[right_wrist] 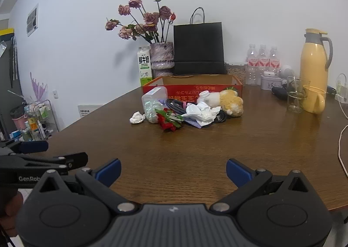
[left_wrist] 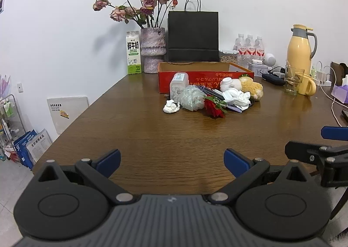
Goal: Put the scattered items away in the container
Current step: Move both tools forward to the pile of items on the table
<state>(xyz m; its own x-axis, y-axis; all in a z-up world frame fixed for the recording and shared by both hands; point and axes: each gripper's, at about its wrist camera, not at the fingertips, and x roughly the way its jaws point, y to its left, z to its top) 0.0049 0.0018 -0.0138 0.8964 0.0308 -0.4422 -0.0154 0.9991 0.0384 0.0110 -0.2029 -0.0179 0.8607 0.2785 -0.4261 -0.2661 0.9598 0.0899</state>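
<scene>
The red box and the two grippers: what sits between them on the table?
In both views, a pile of clutter lies before the red box; nearer the grippers, bare wooden table.

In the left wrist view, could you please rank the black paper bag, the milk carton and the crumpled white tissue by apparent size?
1. Black paper bag, clearly largest.
2. Milk carton.
3. Crumpled white tissue, smallest, though it lies nearer the camera than the other two.
</scene>
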